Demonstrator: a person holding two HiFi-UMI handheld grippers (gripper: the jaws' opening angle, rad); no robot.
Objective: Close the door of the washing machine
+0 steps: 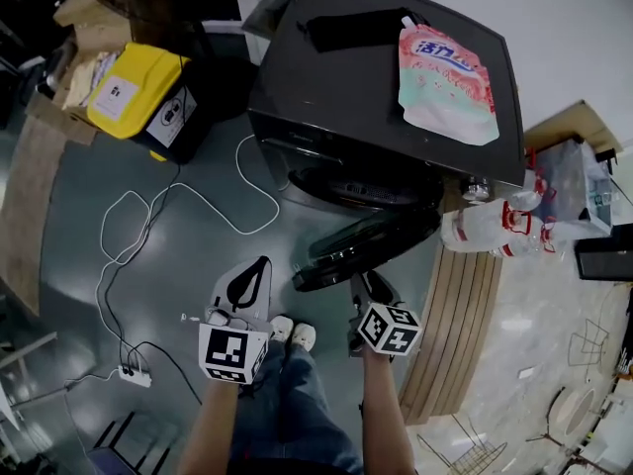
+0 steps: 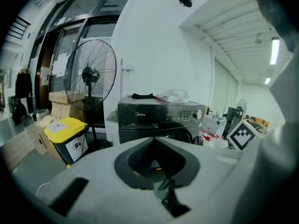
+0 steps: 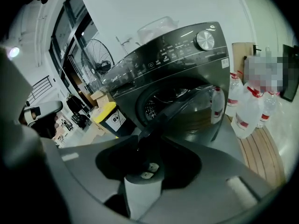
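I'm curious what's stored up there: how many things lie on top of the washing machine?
2: a black cloth near the back edge, and a pink-and-green pouch beside it toward the right. Nothing seems hidden.

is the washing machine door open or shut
Open. The door stands swung out from the washing machine front, and the right gripper view shows the bare drum opening behind it.

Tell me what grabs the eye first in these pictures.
The dark washing machine fills the middle of the head view. Its round door is swung wide open toward the person, and the right claw is close to the door's near edge. A pink and white pouch lies on top of the machine, and a yellow-lidded bin stands out on the floor to the left.
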